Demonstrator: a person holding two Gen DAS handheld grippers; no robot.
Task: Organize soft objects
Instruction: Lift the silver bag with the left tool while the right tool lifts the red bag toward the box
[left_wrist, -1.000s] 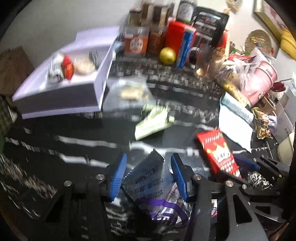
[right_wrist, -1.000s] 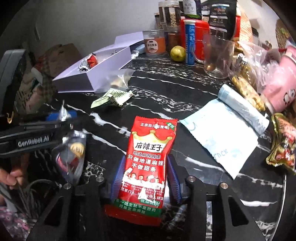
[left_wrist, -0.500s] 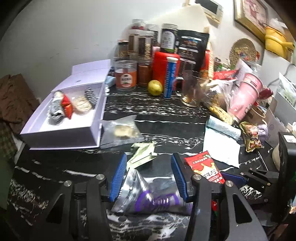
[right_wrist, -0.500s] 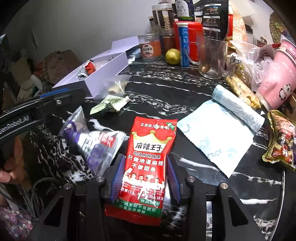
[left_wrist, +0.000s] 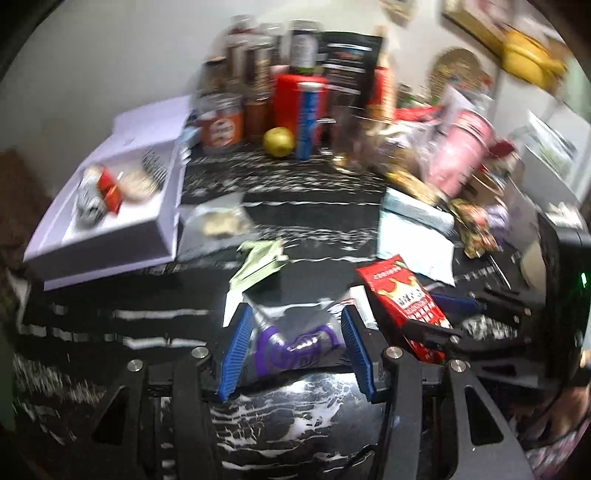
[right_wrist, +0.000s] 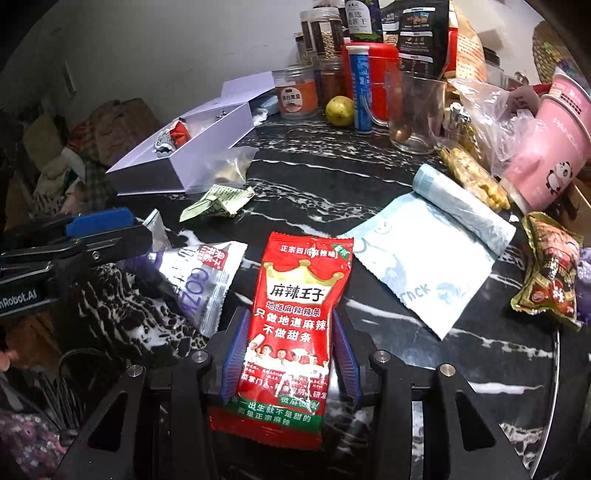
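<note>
My left gripper (left_wrist: 295, 347) stands open around a silver and purple snack packet (left_wrist: 295, 343) that lies on the black marble table (left_wrist: 110, 332); the packet also shows in the right wrist view (right_wrist: 199, 280). My right gripper (right_wrist: 290, 354) is shut on a red snack packet (right_wrist: 295, 317), which also shows in the left wrist view (left_wrist: 402, 295). A lavender open box (left_wrist: 107, 206) with small wrapped items stands at the far left, also in the right wrist view (right_wrist: 184, 155).
A green folded packet (right_wrist: 218, 199) and a clear bag (right_wrist: 232, 166) lie near the box. A light blue bag roll (right_wrist: 443, 236), a glass mug (right_wrist: 413, 110), a pink cup (right_wrist: 546, 147), jars and a lemon (right_wrist: 338, 110) crowd the back and right.
The left gripper brought the silver and purple packet down onto the table and its fingers spread wide around it. The right gripper kept its hold on the red packet.
</note>
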